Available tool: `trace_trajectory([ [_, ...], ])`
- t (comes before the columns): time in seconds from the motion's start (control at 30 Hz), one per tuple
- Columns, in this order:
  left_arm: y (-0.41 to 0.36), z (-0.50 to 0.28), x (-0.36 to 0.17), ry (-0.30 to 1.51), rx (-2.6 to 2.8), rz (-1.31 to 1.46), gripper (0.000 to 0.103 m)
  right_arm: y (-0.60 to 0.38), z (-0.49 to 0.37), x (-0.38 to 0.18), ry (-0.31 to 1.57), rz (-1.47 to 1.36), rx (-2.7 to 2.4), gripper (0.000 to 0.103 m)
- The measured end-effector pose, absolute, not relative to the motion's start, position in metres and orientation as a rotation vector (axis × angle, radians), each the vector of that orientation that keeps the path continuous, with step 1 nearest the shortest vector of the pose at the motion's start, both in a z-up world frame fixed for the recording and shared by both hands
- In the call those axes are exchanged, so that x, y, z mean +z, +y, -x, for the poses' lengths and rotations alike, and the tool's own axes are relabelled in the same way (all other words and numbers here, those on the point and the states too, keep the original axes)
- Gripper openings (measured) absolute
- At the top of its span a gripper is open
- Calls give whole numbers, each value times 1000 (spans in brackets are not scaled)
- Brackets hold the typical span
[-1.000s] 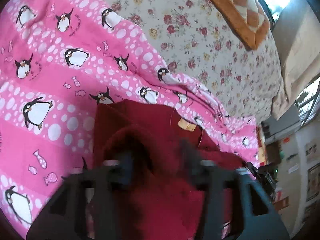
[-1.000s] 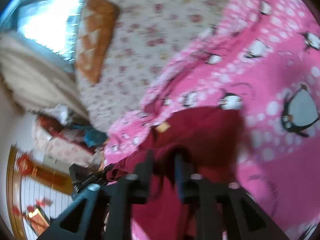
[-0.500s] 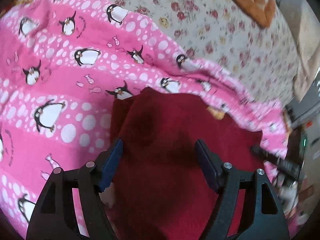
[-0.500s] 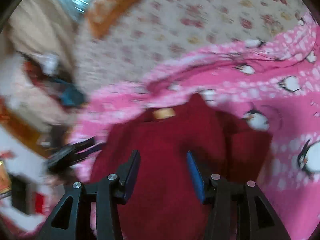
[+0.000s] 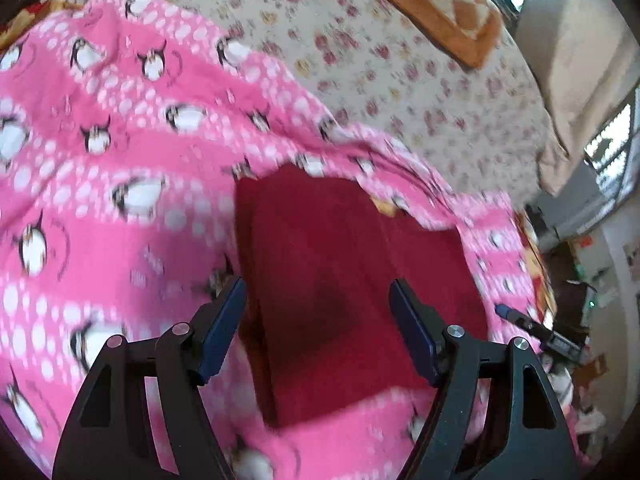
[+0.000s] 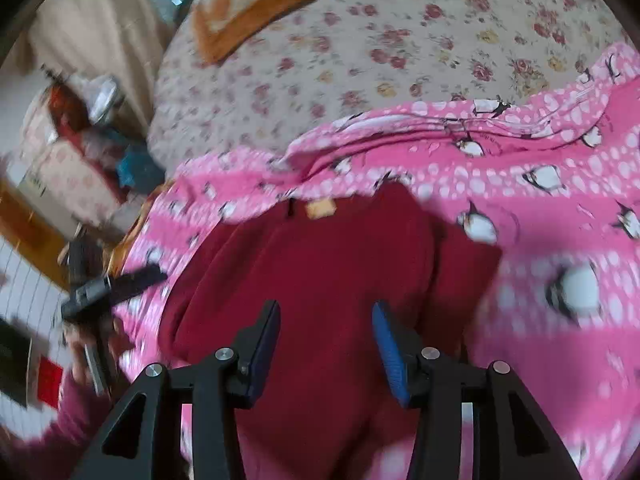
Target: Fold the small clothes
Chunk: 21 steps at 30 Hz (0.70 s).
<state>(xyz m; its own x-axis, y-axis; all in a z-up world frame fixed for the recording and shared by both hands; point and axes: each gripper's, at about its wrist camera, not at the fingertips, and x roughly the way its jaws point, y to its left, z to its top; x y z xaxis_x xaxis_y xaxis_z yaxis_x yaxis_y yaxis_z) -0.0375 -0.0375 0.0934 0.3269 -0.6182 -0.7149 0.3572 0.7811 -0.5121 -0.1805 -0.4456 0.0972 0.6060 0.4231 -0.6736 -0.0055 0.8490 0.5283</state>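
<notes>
While both grippers, left (image 5: pixel 318 300) and right (image 6: pixel 325 322), hang released, red garment (image 5: pixel 344 276) on penguin blanket (image 5: pixel 120 208), floral bedspread (image 6: pixel 360 52) beyond

A dark red fleece garment (image 5: pixel 344 272) lies folded flat on a pink penguin-print blanket (image 5: pixel 120 208) spread over a bed. It forms a rough rectangle, with a doubled layer showing as a narrower strip along its left edge in the left wrist view. A small tan label (image 6: pixel 320 209) sits at the neckline on its far edge, close to the blanket's bunched-up border. In the right wrist view the near part (image 6: pixel 320 280) spreads broad and smooth, with a fold running down its right side.
</notes>
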Motion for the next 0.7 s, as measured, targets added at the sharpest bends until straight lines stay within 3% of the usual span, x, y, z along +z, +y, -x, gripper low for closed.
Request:
trace_trajectory([
  [0.2, -38, 80, 65, 1174, -705, 200, 74, -433, 236, 80, 917, -568, 295, 46],
  [0.4, -45, 96, 48, 1192, -764, 142, 74, -417, 237, 57, 943, -559, 294, 45],
  [0.5, -52, 89, 44, 1188, -777, 143, 73, -411, 227, 46, 946, -551, 292, 28],
  [0.53, -55, 85, 41, 1191, -770, 131, 58, -407, 224, 44, 938, -529, 284, 24],
  [0.57, -58, 82, 39, 1198, -754, 97, 35, -405, 222, 43, 932, -515, 276, 17],
  [0.63, -56, 77, 40, 1183, -740, 62, 20, -402, 220, 44, 922, -497, 260, 11],
  [0.7, -50, 77, 49, 1176, -754, 89, 16, -402, 223, 52, 898, -471, 251, 7],
])
